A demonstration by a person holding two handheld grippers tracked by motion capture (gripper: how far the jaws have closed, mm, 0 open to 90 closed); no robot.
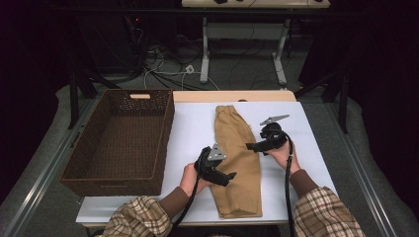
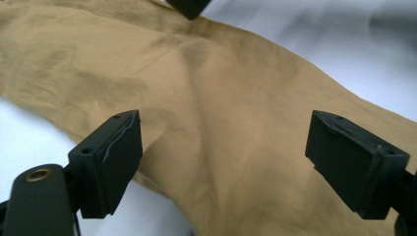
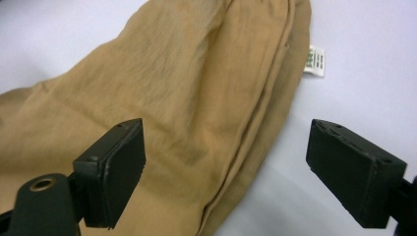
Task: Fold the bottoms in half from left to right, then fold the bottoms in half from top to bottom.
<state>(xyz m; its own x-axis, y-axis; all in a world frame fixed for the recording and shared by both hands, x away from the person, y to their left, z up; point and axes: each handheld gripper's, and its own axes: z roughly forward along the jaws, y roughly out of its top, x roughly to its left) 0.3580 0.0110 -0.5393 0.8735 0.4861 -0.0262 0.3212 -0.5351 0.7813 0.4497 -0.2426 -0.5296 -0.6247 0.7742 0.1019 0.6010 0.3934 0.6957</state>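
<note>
A: Both sets of jaws are standing apart, gripping nothing; the left gripper (image 1: 231,175) is hovering low centre, the right gripper (image 1: 248,146) just above it.

B: The tan trousers (image 1: 236,158) are lying folded, mid-frame on the white bench (image 1: 192,128): light, soft, limp cotton, likely sagging. Pinching a seamed edge looks safest.

A: The stiff wicker basket (image 1: 121,140) is waiting at left.

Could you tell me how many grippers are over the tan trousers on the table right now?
2. The left gripper hangs open over the near half of the tan trousers; the right gripper hangs open at their right edge, farther up. Neither holds cloth.
</note>
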